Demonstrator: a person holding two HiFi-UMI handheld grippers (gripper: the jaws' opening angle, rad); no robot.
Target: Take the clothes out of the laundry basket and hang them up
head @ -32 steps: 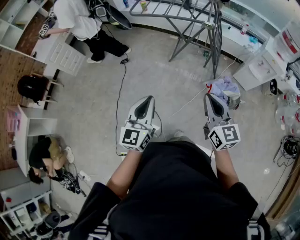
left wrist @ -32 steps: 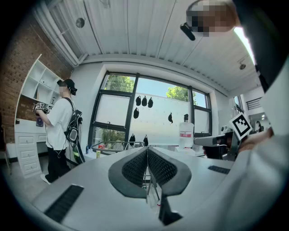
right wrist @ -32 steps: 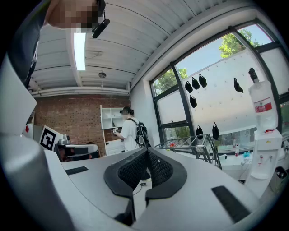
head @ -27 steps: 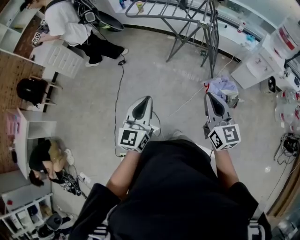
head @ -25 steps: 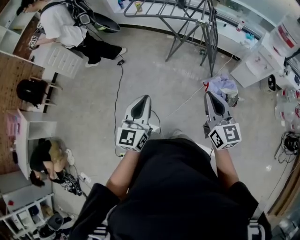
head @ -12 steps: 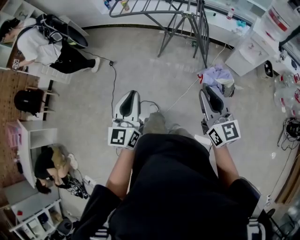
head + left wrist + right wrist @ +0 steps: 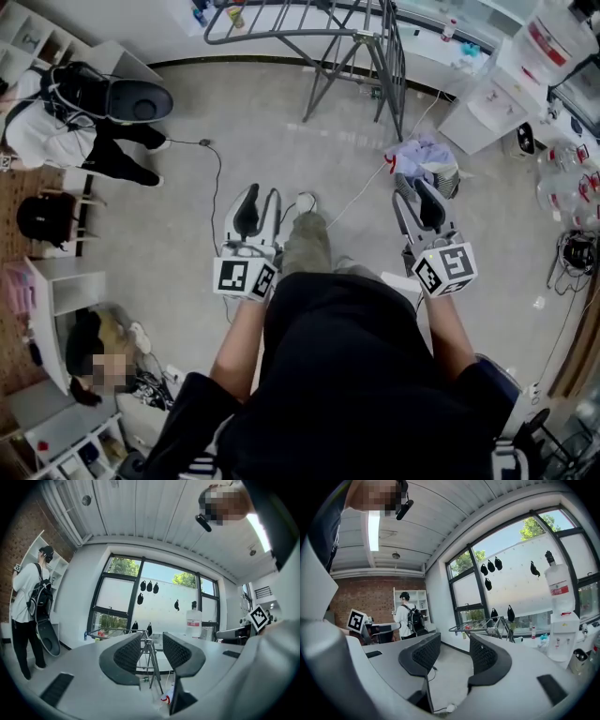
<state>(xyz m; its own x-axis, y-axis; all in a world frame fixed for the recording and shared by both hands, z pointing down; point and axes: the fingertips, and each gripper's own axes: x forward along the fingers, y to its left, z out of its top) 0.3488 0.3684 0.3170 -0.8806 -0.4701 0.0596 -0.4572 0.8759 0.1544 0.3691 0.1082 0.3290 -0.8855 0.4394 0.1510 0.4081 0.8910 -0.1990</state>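
The laundry basket (image 7: 429, 169), heaped with pale blue and white clothes, stands on the floor just beyond my right gripper (image 7: 415, 189). The grey metal drying rack (image 7: 309, 21) stands at the far side of the room, and I also see the rack (image 7: 104, 631) in the left gripper view and the rack (image 7: 485, 622) in the right gripper view. My left gripper (image 7: 260, 200) hangs in the air left of the person's knee. Both grippers' jaws are opening, with nothing between them. The left gripper (image 7: 152, 645) and the right gripper (image 7: 454, 652) point across the room.
A person with a backpack (image 7: 56, 112) stands at the far left by white shelves. A black cable (image 7: 214, 178) runs over the floor. White cabinets (image 7: 487, 103) line the right wall, with a water dispenser (image 7: 561, 620) there. A white desk (image 7: 56, 291) is on the left.
Both grippers' jaws went from shut to parted. The view moved forward toward the rack and basket, and the person's knee now shows between the grippers.
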